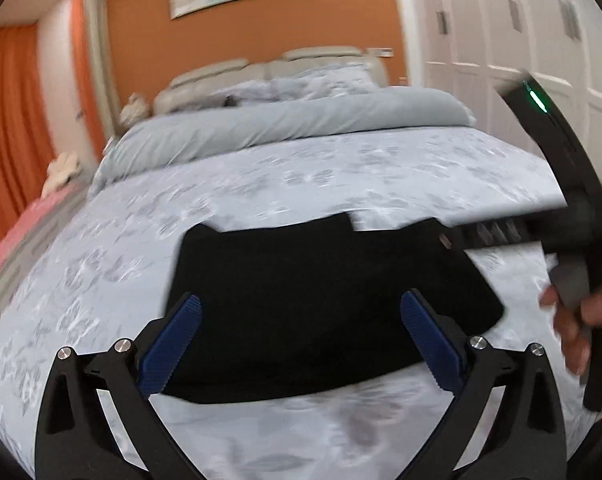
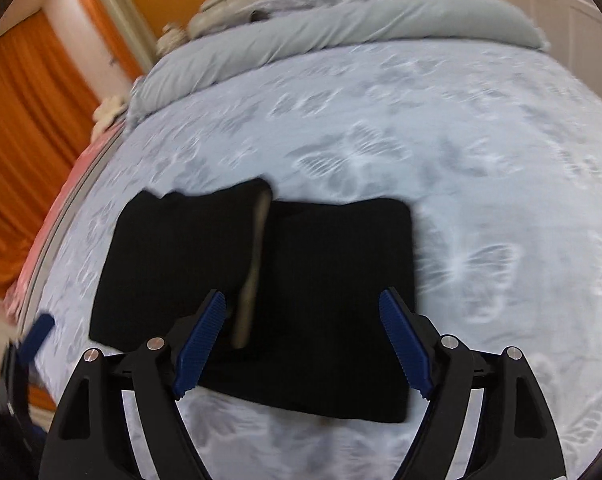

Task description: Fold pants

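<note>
The black pants (image 1: 321, 300) lie folded into a compact rectangle on the bed; in the right wrist view the pants (image 2: 321, 280) show a pale inner strip along the middle seam. My left gripper (image 1: 301, 344) is open and empty, hovering just above the near edge of the pants. My right gripper (image 2: 301, 344) is open and empty, over the near right part of the pants. The right gripper's body (image 1: 573, 208) shows at the right of the left wrist view, held by a hand. One blue left fingertip (image 2: 37, 334) shows at the left edge of the right wrist view.
The bed (image 1: 341, 176) has a pale butterfly-print cover. A grey duvet roll (image 1: 285, 128) and pillows lie at the head end. Orange curtains (image 1: 9, 120) hang on the left, white wardrobe doors (image 1: 501, 32) on the right.
</note>
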Demonstrator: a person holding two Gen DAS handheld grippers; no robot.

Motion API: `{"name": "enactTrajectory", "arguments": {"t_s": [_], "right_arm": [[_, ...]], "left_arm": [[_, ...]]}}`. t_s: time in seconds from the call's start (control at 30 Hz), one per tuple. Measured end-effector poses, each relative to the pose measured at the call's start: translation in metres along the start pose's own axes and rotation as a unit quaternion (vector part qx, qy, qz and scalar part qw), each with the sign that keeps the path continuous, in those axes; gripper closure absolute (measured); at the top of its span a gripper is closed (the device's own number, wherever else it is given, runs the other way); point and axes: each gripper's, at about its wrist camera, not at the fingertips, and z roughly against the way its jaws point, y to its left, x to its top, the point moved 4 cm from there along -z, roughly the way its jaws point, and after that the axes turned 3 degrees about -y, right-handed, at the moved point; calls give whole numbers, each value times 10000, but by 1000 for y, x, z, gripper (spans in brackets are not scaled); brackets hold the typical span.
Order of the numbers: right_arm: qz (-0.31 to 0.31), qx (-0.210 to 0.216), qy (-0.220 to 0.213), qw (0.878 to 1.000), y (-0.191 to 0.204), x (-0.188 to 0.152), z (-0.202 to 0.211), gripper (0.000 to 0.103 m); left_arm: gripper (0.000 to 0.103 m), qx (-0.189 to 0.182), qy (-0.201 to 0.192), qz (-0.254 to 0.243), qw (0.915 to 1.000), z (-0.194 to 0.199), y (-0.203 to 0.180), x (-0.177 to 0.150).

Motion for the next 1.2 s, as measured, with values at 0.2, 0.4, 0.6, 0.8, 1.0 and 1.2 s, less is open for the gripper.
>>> {"name": "enactTrajectory", "arguments": {"t_s": [0.2, 0.4, 0.6, 0.8, 1.0, 1.2], "right_arm": [[120, 274, 566, 9980, 34, -13, -51, 25], [203, 241, 277, 9991, 58, -13, -70, 66], [189, 666, -154, 9975, 85, 0, -44, 88], [398, 763, -911, 9921, 80, 25, 26, 89], [-3, -60, -714, 9974, -8, 14, 43, 89], [-423, -500, -50, 9978, -61, -21, 0, 80]], "left_arm": [[5, 795, 418, 857, 9923, -18, 104, -7], [5, 1257, 398, 1131, 9848, -9, 154, -11], [5, 1293, 491, 1236, 9826, -6, 166, -14], [5, 1122, 599, 1389, 9821, -11, 166, -16], [5, 922, 677, 1150, 9868, -21, 137, -14], [5, 364, 966, 1168, 9878, -41, 99, -15]]}}
